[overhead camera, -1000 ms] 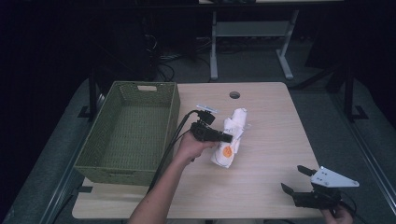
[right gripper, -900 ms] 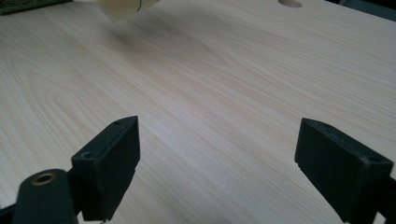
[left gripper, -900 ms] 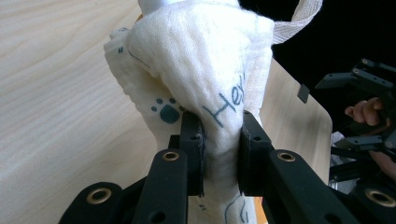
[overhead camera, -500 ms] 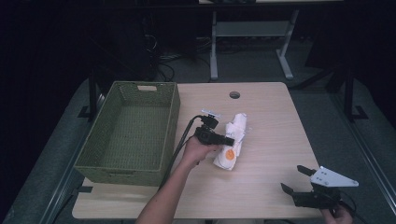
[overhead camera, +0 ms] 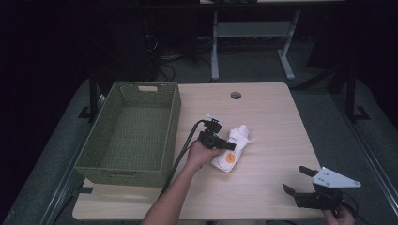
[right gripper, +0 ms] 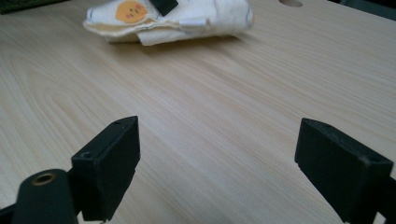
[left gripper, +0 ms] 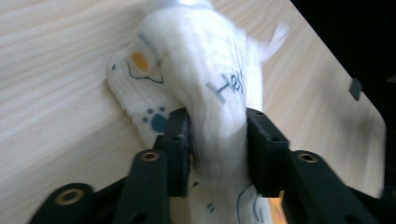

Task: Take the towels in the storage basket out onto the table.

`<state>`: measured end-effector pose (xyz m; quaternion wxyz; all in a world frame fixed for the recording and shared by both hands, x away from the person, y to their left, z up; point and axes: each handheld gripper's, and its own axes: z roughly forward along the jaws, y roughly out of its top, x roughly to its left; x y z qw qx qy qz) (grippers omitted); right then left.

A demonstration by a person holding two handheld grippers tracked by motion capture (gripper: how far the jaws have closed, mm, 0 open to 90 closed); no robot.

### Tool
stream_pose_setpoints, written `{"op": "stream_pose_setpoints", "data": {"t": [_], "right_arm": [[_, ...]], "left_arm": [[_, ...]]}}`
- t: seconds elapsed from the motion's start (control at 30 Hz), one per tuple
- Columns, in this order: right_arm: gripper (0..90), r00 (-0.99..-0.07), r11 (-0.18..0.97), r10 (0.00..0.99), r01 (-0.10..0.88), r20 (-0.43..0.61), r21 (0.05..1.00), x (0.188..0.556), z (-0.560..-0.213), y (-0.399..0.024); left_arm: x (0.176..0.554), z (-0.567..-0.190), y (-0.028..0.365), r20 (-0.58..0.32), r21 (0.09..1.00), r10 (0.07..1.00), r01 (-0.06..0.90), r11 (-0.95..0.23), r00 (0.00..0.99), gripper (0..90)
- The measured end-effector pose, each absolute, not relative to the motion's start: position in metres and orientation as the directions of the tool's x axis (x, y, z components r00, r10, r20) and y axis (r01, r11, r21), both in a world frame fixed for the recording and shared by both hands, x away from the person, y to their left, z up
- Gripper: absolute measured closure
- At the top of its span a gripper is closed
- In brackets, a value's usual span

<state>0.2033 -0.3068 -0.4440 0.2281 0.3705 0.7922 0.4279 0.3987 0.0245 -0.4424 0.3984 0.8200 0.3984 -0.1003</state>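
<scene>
left gripper (overhead camera: 230, 146) jaws just opening, white printed folded cloth (overhead camera: 233, 147) between them at table (overhead camera: 272, 112) centre, green woven basket (overhead camera: 131, 133) at 9 o'clock, right gripper (overhead camera: 296, 180) open, empty, at 5 o'clock

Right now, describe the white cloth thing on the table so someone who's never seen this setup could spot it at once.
Start at the light wooden table and find the green woven basket on its left. Just right of the basket, near the table's middle, lies a bunched white cloth. It is the only soft thing there, printed with an orange dot and blue marks, with the left gripper on it.
</scene>
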Motion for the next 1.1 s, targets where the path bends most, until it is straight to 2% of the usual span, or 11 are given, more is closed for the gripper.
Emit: {"op": "stream_pose_setpoints", "data": {"t": [0.17,0.47,0.63,1.1], "right_arm": [[13.9,-0.622,0.361,0.782,0.391,-0.047,0.847,0.204,-0.444,-0.306],[13.9,-0.626,0.369,0.778,0.394,-0.048,0.842,0.204,-0.444,-0.303],[13.9,-0.628,0.371,0.777,0.394,-0.048,0.841,0.204,-0.444,-0.303],[13.9,-0.639,0.391,0.767,0.393,-0.059,0.832,0.204,-0.444,-0.298]], "left_arm": [[0.397,-0.441,0.03,-0.481,0.59,0.579,0.731,-0.342,0.659,54.4],[0.387,-0.437,0.037,-0.477,0.615,0.57,0.717,-0.327,0.669,49.5],[0.382,-0.434,0.04,-0.467,0.634,0.571,0.706,-0.315,0.675,41.8],[0.359,-0.423,0.06,-0.465,0.673,0.539,0.676,-0.301,0.702,35.1]]}}
